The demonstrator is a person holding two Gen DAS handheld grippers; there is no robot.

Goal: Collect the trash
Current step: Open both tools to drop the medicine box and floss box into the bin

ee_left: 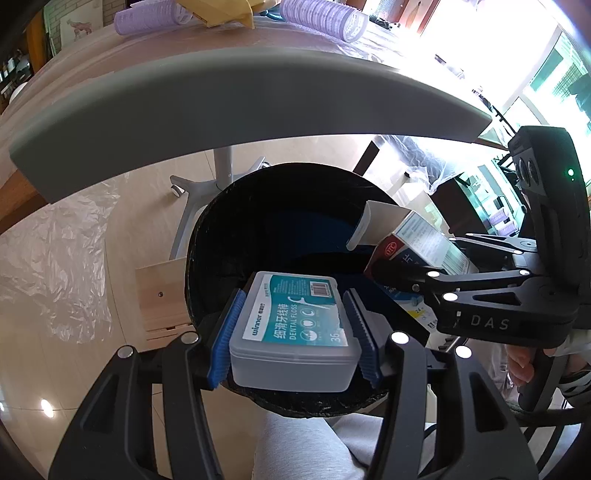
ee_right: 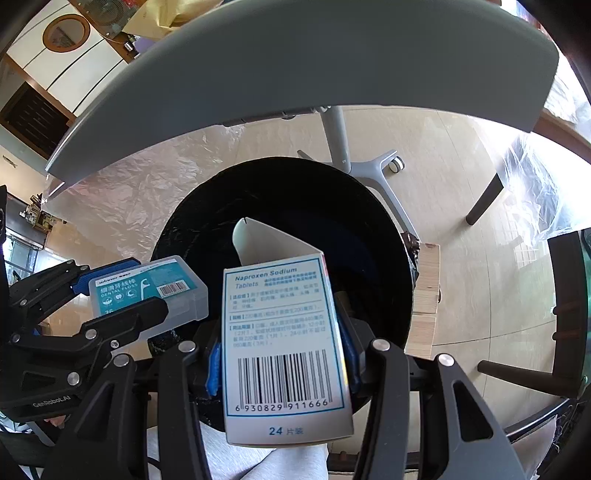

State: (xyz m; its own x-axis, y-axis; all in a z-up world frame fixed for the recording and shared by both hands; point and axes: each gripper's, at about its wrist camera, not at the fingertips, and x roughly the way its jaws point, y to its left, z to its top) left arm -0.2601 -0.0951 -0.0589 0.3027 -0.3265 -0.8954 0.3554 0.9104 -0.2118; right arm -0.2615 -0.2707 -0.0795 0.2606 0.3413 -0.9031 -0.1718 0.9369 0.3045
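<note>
Bin [ee_left: 273, 221] mouth fills the middle of my left wrist view, black and round, its rim running under the left gripper [ee_left: 293, 332]. My blue pads are clamped on the two long sides of a dental floss box [ee_left: 291, 328], which hangs over the near part of the opening. Room is tight to the right, where the right gripper [ee_left: 380, 273] holds a tablet carton [ee_left: 417, 251] just beside my box, also over the opening. Above, the grey edge of the table [ee_left: 258, 99] overhangs the far side of the bin. The floor [ee_left: 122, 229] is pale tile with a crinkled plastic sheet [ee_left: 55, 258] at left, and a wooden block [ee_left: 162, 295] sits against the bin's left side. On the tabletop I see purple hair rollers [ee_left: 325, 18]. A grey trouser leg [ee_left: 306, 443] shows below. The floss lid reads "winner" and "DENTAL FLOSS"; the other gripper's body reads "DAS".

From the right wrist, the right gripper [ee_right: 282, 354] grips the carton [ee_right: 284, 350] upright between its blue pads, its top flap open above the bin [ee_right: 288, 192]. The left gripper [ee_right: 122, 291] with the floss box [ee_right: 147, 288] is just to the left, apart from the carton. The table's wheeled leg [ee_right: 373, 166] stands behind the bin and a dark chair leg [ee_right: 484, 199] stands well off to the right. The carton reads "Naproxen Sodium Tablets", barcode 6930829911666 and "24"; the left gripper's body reads "GenRobot.AI".
</note>
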